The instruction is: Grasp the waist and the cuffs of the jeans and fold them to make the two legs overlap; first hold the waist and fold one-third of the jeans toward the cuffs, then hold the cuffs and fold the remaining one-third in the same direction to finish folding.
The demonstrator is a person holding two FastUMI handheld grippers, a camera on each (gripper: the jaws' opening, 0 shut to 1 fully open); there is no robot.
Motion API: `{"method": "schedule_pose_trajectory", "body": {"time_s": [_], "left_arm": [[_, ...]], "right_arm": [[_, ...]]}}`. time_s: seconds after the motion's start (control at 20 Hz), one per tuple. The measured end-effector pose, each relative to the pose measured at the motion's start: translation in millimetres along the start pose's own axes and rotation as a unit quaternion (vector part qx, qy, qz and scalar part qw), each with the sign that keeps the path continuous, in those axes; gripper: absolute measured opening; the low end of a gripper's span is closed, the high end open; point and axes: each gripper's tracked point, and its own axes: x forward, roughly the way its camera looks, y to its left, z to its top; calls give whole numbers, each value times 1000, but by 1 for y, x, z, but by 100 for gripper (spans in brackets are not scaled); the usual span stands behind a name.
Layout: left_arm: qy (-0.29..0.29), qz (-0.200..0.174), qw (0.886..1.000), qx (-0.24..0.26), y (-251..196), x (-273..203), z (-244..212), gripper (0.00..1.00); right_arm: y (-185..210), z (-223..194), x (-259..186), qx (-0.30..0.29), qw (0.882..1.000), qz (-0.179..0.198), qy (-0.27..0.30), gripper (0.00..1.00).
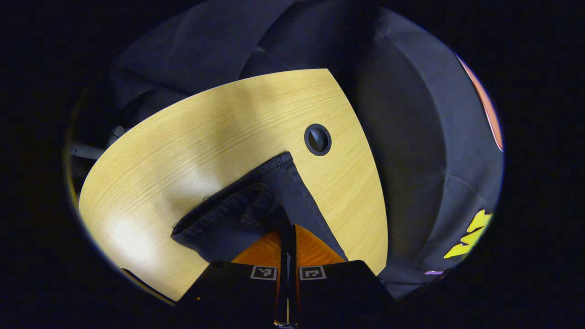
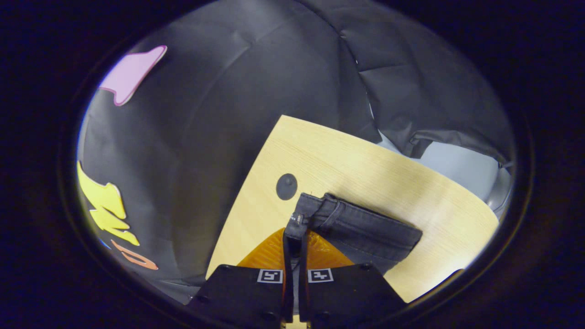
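**Jeans pinched at both ends over the wooden table**

Denim fills the lower middle of both views. In the left gripper view, the left gripper [image 1: 287, 237] has its two fingers pressed together on a dark fold of the jeans [image 1: 256, 205], whose edge runs up to a point near the round black grommet [image 1: 317, 139] in the table [image 1: 192, 151]. In the right gripper view, the right gripper [image 2: 295, 240] pinches the hemmed edge of the jeans [image 2: 361, 226], with both fingers closed on the cloth. The denim band stretches away to the right across the tabletop, and the grommet [image 2: 286, 186] sits just beside its near corner.
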Motion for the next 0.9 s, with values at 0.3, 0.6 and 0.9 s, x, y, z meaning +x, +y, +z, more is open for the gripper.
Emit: {"method": "schedule_pose_trajectory", "body": {"time_s": [0.3, 0.6, 0.9], "left_arm": [[-7, 3, 1000, 17, 1, 29, 10, 11], [-21, -1, 999, 34, -11, 16, 12, 85], [-57, -40, 995, 76, -45, -42, 8, 98]], "right_arm": [[-11, 2, 23, 13, 1000, -6, 1, 1], [7, -1, 24, -13, 1000, 7, -7, 24], [39, -11, -12, -97, 994, 20, -49, 96]]}}
